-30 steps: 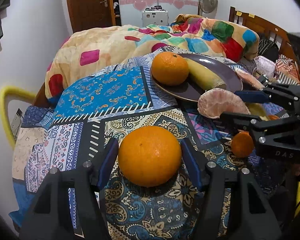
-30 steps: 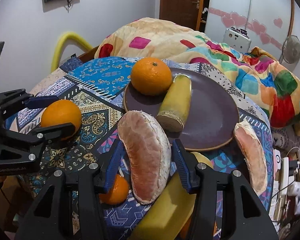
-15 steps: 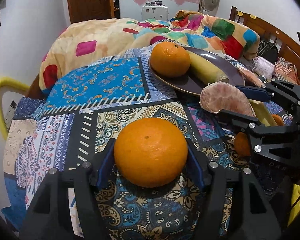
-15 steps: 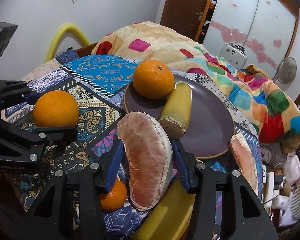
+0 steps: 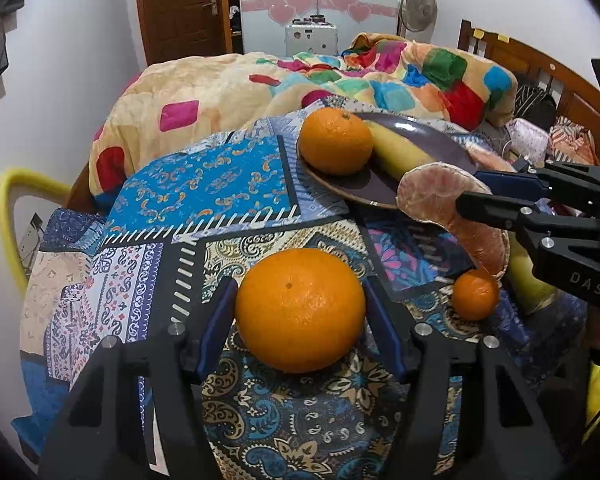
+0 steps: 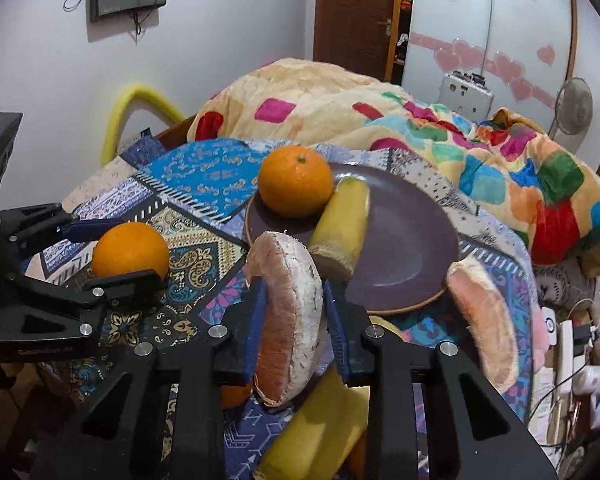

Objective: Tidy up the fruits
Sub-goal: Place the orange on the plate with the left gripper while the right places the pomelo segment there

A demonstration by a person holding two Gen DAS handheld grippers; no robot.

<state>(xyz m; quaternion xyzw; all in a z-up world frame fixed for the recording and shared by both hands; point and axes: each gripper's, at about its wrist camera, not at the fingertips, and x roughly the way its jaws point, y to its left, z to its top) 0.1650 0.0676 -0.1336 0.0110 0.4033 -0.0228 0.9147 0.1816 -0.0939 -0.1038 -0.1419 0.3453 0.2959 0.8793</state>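
Observation:
My left gripper [image 5: 300,316] is shut on a large orange [image 5: 300,310], held just above the patterned cloth; it also shows in the right wrist view [image 6: 130,250]. My right gripper [image 6: 294,312] is shut on a peeled pomelo segment [image 6: 288,320], lifted near the front rim of the purple plate [image 6: 408,240]; the segment also shows in the left wrist view [image 5: 444,196]. The plate holds another orange [image 6: 296,186] and a yellow banana piece [image 6: 344,224].
A second pomelo segment [image 6: 484,320] lies right of the plate. A small orange [image 5: 475,295] and a banana [image 6: 324,432] lie on the cloth below my right gripper. A colourful quilt [image 5: 300,80] is heaped behind the patterned cloth [image 5: 204,184].
Both grippers have risen with their fruit. The pomelo segment has been lifted off the cloth and tilted towards the plate. The orange has come up off the cloth.

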